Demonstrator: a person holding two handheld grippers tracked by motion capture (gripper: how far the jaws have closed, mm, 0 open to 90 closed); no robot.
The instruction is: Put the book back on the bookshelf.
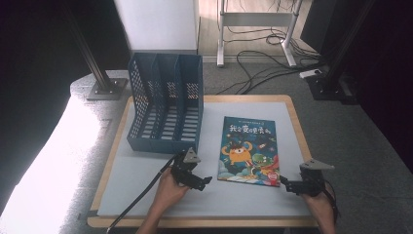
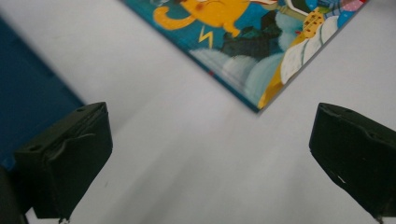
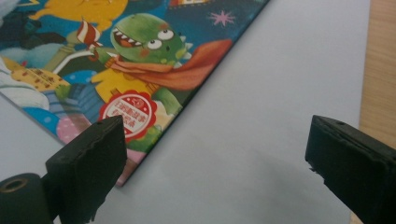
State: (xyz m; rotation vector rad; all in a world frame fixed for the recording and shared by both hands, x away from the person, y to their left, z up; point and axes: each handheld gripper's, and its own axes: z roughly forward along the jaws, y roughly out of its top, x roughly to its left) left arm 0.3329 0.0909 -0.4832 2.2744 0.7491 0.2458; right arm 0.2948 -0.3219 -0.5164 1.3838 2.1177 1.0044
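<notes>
Both tongs spread wide at the near corners of a flat picture book; nothing gripped.

The left gripper (image 1: 204, 181) stands with jaws apart just off the book's (image 1: 249, 150) near-left corner, at about seven o'clock from it; the right gripper (image 1: 284, 184) has its jaws equally parted at about five o'clock, one jaw already over the near-right corner in the right gripper view. The book lies flat on the grey mat (image 1: 146, 170), cover up, at three o'clock of the blue file rack (image 1: 165, 105), apart from it. Risk, in my judgement: the thin cover lies flush with the mat, so a jaw may skid over it, push the book toward twelve o'clock, or pinch only the cover and crease it. A skewed lift could also catch the rack's dividers.
</notes>
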